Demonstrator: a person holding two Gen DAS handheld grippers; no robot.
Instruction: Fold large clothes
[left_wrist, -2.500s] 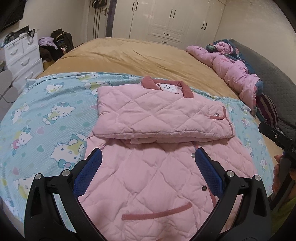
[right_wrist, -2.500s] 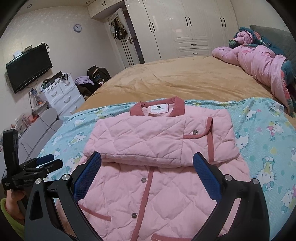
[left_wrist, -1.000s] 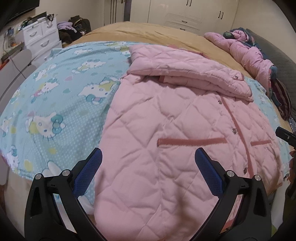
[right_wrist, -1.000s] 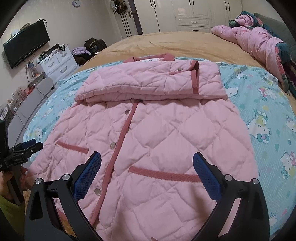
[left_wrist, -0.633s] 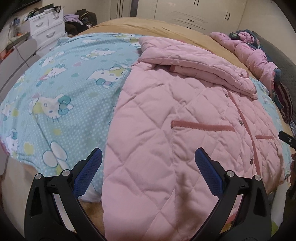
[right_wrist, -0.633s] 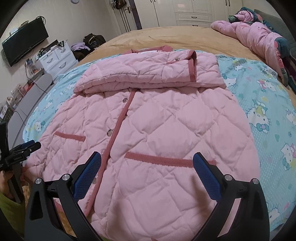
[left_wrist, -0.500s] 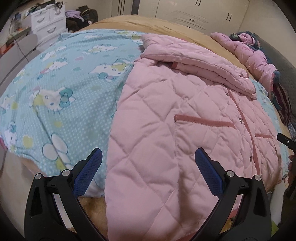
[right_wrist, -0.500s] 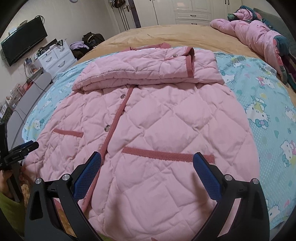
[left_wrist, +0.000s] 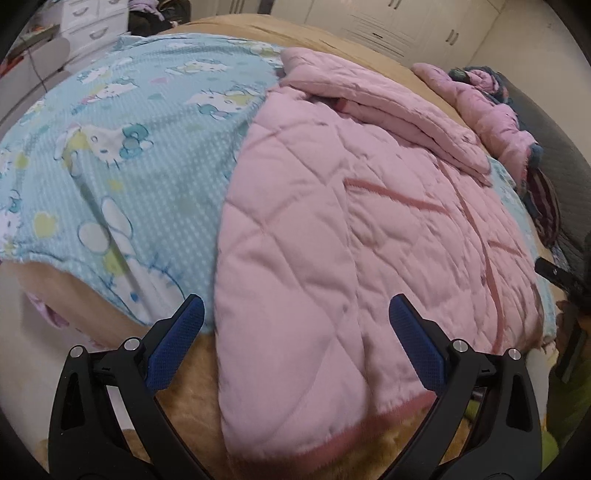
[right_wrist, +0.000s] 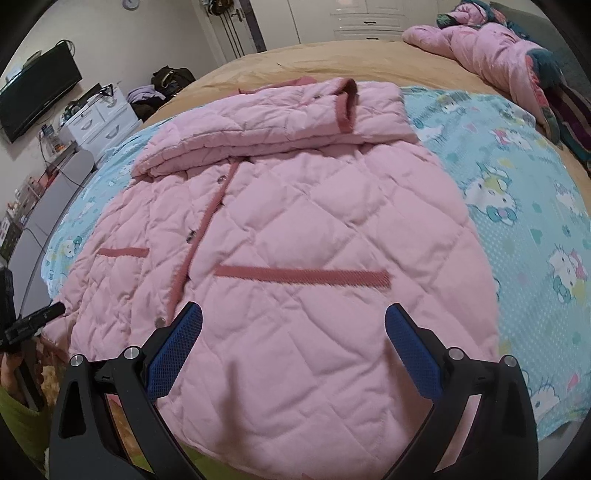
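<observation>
No text, label, brand or number can be read in either view. The blue blanket (right_wrist: 517, 206) under the pink quilted coat (right_wrist: 295, 229) carries a printed cartoon cat pattern with bows and hearts, but no lettering shows on it. The collar of the coat lies folded over, hiding any tag there. The wall clock (right_wrist: 130, 3) is cut by the frame edge, too small to read.

Coat (right_wrist: 303, 229): matt quilted cloth; blanket (right_wrist: 535, 206): printed fleece; claw pads (right_wrist: 413, 354): textured blue rubber
</observation>
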